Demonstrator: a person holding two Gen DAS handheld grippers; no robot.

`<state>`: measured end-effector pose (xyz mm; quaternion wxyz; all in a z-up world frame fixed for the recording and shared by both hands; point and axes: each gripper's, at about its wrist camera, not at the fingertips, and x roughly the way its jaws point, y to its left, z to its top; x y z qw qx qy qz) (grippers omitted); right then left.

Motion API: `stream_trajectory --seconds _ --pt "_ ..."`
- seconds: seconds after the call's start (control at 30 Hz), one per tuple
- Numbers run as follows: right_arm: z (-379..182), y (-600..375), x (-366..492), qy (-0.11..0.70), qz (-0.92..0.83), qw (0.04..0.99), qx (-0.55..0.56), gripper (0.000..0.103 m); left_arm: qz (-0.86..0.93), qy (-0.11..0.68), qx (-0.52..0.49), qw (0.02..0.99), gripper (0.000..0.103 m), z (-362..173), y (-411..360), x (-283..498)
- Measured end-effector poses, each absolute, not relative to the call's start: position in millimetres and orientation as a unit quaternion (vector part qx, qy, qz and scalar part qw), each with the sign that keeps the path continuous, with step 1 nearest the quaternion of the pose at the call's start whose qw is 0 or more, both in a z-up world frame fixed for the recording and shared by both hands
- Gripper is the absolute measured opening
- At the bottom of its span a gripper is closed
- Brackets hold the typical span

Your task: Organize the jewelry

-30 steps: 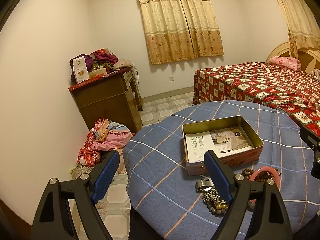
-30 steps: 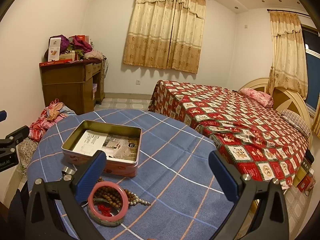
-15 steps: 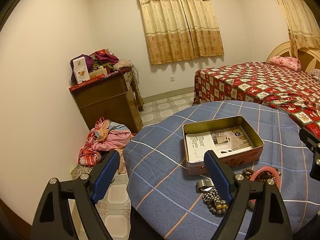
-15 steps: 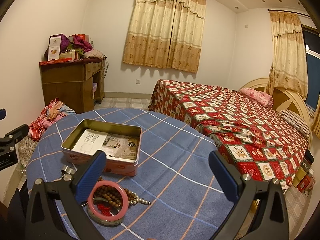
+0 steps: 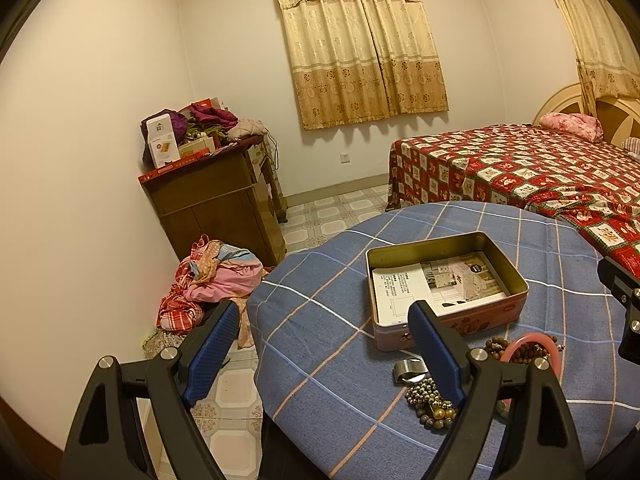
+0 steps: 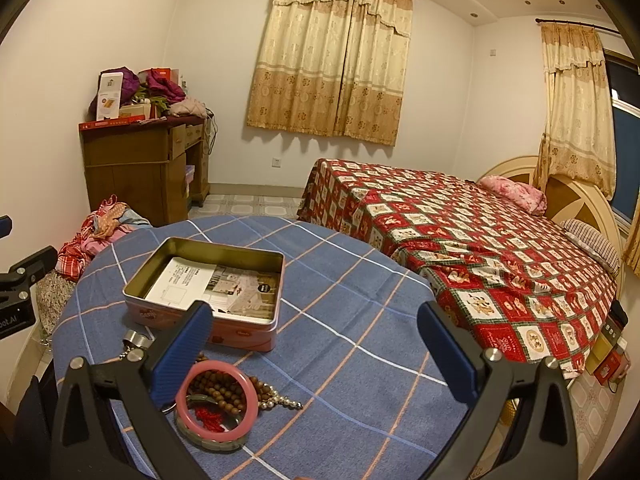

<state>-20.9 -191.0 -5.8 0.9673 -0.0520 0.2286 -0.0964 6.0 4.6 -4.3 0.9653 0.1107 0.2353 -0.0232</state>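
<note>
An open pink tin box [image 5: 448, 312] [image 6: 208, 280] with printed paper inside sits on a round table with a blue checked cloth [image 5: 320, 320] [image 6: 360, 320]. In front of the tin lies a jewelry pile: a pink bangle [image 6: 218, 400] on a greenish bangle [image 6: 208, 442], brown wooden beads [image 6: 216, 384], a pearl strand [image 6: 284, 400], a metal ring [image 5: 408, 370] and metallic beads [image 5: 430, 402]. My left gripper [image 5: 320, 352] hovers open at the table's left edge, holding nothing. My right gripper [image 6: 316, 348] is open above the table, its left finger [image 6: 182, 354] over the pile.
A bed with a red patterned cover [image 6: 460, 232] stands right of the table. A wooden desk [image 5: 216, 204] piled with boxes and clothes is at the far left wall. A heap of clothes [image 5: 208, 280] lies on the tiled floor [image 5: 328, 216].
</note>
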Motion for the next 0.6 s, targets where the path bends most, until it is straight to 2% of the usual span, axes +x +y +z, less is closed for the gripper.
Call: stream_trajectory --seconds 0.6 --pt "-5.6 -190.4 -20.2 0.23 -0.096 0.967 -0.052 0.103 -0.023 0.236 0.111 0.965 0.086 -5.7 5.8 6.7"
